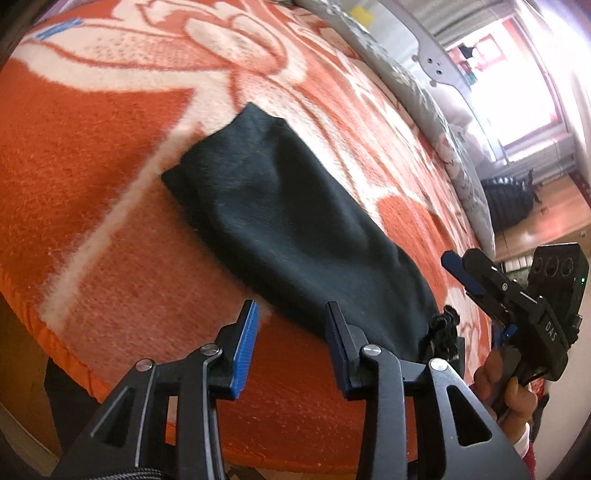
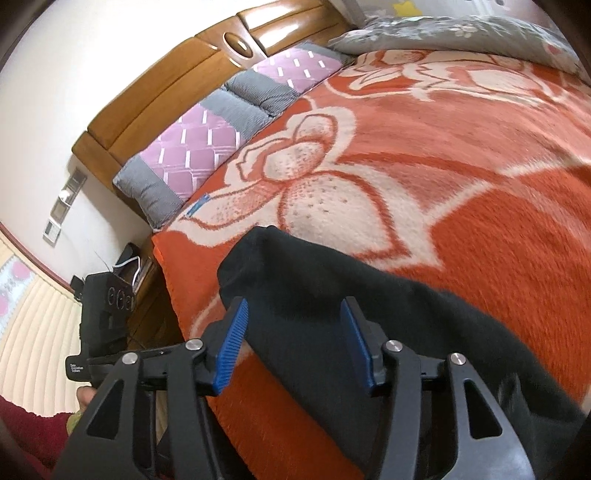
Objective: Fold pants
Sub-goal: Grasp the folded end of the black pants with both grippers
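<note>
Dark pants [image 1: 284, 218] lie folded in a long narrow bundle on an orange and cream flowered blanket [image 1: 92, 166]. A black drawstring [image 1: 441, 328] shows at their near end. My left gripper [image 1: 291, 314] is open and empty, just above the near edge of the pants. My right gripper [image 1: 458, 264] shows at the right of the left wrist view, beside the pants. In the right wrist view the right gripper [image 2: 293, 314] is open and empty over the pants [image 2: 332, 295], close to one end.
The blanket [image 2: 480, 184] covers a bed with a wooden headboard [image 2: 184, 74]. Purple and grey cushions [image 2: 207, 136] line the headboard. A grey flowered quilt [image 2: 461, 33] lies along the far side. The bed's near edge [image 1: 66, 354] drops off at the left.
</note>
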`<action>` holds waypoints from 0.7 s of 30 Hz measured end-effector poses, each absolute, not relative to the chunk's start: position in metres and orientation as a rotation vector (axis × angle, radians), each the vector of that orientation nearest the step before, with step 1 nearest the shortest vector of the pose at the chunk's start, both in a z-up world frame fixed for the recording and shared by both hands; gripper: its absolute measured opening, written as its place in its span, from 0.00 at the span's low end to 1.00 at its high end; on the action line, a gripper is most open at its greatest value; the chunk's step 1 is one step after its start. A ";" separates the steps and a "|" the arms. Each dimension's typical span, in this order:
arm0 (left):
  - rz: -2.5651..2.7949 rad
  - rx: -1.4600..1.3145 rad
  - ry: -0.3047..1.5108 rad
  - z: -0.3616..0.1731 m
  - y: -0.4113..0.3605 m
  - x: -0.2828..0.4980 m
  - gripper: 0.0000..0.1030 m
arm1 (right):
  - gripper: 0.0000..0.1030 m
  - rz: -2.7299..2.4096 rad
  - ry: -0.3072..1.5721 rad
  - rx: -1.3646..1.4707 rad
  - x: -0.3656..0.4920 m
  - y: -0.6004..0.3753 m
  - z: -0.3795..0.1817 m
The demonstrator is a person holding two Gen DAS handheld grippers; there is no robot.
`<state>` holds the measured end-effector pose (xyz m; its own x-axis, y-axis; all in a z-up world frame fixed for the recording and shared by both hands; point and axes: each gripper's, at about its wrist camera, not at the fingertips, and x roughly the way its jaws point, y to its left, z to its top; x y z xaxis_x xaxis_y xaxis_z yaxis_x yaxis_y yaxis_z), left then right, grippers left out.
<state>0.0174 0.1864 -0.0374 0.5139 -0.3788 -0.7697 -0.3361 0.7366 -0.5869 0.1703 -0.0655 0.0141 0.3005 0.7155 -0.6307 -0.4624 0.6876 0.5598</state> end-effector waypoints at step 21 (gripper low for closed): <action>0.098 -0.910 1.084 -0.072 0.238 0.050 0.41 | 0.53 0.935 1.142 -0.067 0.259 0.066 -0.019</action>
<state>0.0497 0.2377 -0.0721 0.5007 -0.3477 -0.7927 -0.4839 0.6469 -0.5894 0.2590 0.0664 -0.0190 0.0953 0.5984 -0.7955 -0.6615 0.6353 0.3986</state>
